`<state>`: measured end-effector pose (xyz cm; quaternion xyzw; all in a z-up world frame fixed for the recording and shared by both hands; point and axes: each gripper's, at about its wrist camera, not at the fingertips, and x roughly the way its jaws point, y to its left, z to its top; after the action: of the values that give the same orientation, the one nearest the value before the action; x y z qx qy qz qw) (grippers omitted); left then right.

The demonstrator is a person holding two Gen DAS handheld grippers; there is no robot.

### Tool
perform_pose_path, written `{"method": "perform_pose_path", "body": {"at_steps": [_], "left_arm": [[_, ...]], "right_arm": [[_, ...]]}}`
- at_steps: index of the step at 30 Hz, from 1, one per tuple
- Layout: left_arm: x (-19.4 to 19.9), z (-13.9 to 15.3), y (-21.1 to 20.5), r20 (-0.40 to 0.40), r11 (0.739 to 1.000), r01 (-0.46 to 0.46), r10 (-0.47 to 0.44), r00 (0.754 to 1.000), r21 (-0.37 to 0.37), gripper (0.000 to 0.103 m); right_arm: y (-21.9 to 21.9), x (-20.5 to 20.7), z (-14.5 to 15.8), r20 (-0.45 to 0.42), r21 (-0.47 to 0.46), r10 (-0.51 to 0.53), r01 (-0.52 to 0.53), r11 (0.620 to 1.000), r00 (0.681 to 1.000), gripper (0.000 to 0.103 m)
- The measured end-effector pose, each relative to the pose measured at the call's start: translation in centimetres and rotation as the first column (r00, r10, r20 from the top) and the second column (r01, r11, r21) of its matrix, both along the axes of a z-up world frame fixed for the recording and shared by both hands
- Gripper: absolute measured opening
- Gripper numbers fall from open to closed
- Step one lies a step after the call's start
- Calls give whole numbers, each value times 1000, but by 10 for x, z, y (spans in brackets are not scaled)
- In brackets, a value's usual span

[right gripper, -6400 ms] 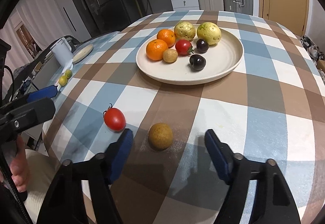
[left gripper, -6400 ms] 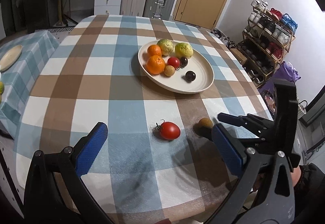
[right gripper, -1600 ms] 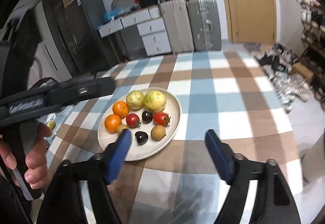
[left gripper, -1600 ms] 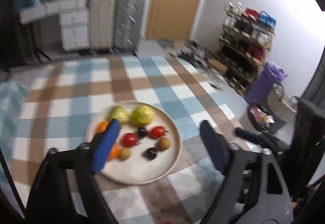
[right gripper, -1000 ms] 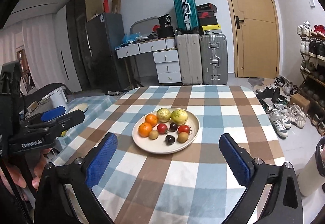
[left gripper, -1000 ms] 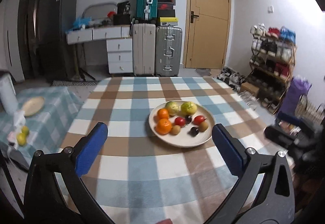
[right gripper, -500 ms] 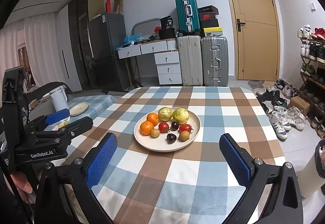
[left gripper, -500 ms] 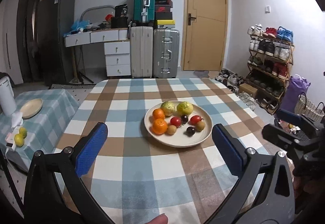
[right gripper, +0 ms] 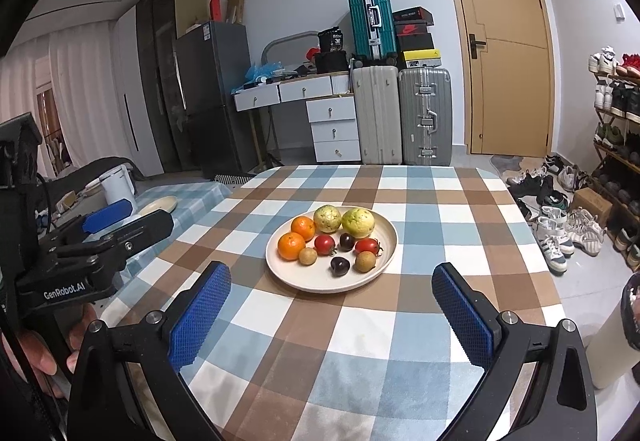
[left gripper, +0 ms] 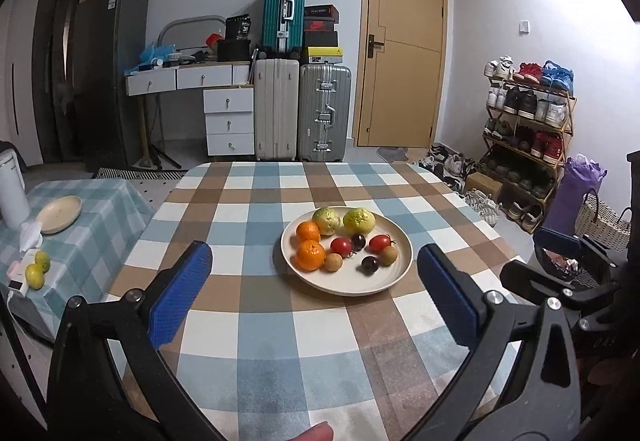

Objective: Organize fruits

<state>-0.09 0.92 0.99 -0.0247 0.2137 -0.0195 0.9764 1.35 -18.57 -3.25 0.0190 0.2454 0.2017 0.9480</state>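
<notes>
Cream-coloured plate [left gripper: 401, 264] is sitting mid-table on the checked cloth [left gripper: 256, 321], carrying all the fruit in view: two oranges [left gripper: 310, 255] at its left, two green-yellow guavas [left gripper: 359, 219] at the back, two tomatoes [left gripper: 341, 246], two dark plums and two small brown fruits toward the right. Left gripper [left gripper: 316, 301] is hanging back from the table with jaws wide apart, nothing between them; right gripper [right gripper: 332, 315] is doing the same, jaws apart and empty. Judged: sorting looks finished. Risk from here: the round fruits are lying loose, so a gripper nudging the rim could be sending the small ones rolling off the right side. Left wrist view is showing two yellow-green fruits [left gripper: 38, 269] on the side table at far left, which the right wrist view is not showing; right wrist view is showing the left gripper's body and the holding hand [right gripper: 38, 353].
</notes>
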Motion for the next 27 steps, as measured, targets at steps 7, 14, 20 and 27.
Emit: {"method": "perform_pose_path", "body": {"at_steps": [7, 14, 20, 27], "left_arm": [[2, -2, 0, -10, 1000, 20, -20, 1000, -10, 103], [3, -3, 0, -2, 999, 38, -38, 999, -16, 103], [2, -3, -3, 4, 999, 44, -44, 999, -3, 103], [1, -3, -5, 1, 999, 50, -50, 999, 3, 103]], "right_arm": [[1, -1, 1, 4, 0, 2, -2, 1000, 1000, 103], [0, -1, 1, 1, 3, -3, 3, 1000, 1000, 103], [0, -2, 2, 2, 2, -1, 1, 1000, 1000, 103], [-1, -1, 1, 0, 4, -1, 1, 1000, 1000, 103]]}}
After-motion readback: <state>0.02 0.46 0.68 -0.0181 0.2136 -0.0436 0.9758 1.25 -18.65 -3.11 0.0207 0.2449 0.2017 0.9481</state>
